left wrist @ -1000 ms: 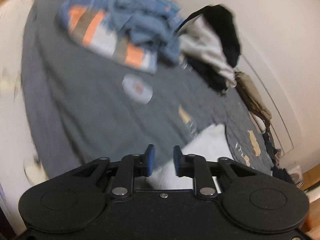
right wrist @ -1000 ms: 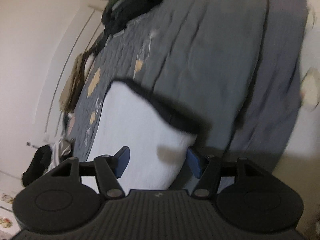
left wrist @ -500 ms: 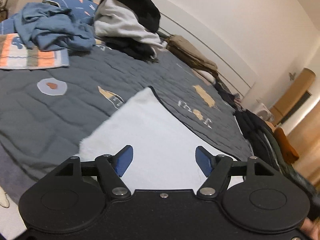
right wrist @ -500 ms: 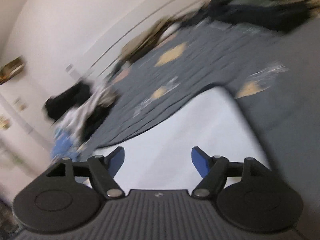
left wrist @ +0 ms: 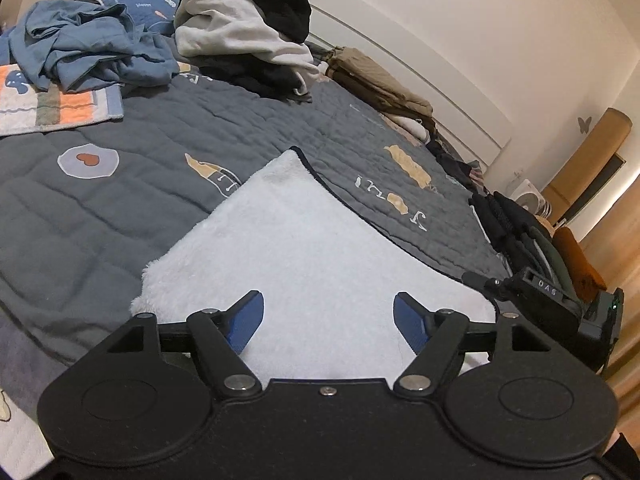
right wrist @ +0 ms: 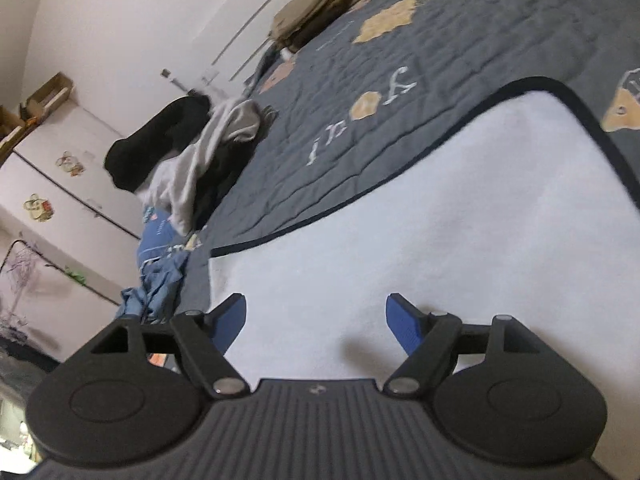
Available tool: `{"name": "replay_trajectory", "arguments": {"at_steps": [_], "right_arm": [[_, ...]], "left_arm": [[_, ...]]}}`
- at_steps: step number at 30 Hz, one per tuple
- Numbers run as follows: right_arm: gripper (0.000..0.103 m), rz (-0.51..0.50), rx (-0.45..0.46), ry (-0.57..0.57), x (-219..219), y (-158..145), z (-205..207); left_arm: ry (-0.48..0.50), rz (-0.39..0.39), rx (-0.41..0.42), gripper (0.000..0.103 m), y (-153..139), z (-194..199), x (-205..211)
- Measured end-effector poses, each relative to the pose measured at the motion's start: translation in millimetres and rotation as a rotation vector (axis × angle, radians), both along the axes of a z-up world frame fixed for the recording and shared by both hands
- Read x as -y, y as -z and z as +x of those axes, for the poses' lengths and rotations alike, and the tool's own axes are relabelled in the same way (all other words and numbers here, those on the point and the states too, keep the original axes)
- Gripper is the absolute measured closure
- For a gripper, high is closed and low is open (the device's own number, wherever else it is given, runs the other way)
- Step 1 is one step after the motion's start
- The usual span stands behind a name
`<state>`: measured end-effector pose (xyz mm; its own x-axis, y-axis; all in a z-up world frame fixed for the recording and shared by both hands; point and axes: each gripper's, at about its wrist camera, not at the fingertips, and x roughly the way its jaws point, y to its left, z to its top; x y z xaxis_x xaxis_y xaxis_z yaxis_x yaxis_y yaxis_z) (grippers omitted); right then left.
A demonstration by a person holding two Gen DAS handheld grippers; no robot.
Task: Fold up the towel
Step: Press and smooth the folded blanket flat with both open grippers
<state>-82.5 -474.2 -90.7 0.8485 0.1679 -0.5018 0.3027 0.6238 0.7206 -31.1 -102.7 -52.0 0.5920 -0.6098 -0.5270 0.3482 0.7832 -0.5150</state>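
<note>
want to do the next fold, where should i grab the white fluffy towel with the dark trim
Probably the white fluffy towel by its near corners, one gripper each, coming in low from the near side: it lies flat on the grey quilt, so only edges offer a pinch.

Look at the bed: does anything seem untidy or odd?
Yes. The white towel lies flat with neat edges, but behind it clothes sit in rumpled heaps on the quilt: a blue pile and a black-and-grey pile. More garments crowd the wall side.
</note>
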Motion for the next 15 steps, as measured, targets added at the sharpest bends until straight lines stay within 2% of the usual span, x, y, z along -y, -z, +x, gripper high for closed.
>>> {"name": "replay_trajectory", "arguments": {"at_steps": [4, 8, 15], "right_arm": [[0.027, 0.033, 0.019, -0.031, -3, 0, -1], [0.020, 0.066, 0.015, -0.065, -8, 5, 4], [0.020, 0.086, 0.064, -0.046, -6, 14, 9]], "left_arm": [[0.006, 0.017, 0.004, 0.031, 1, -3, 3], [0.022, 0.029, 0.009, 0.031, 2, -8, 7], [0.025, 0.034, 0.008, 0.031, 2, -9, 5]]}}
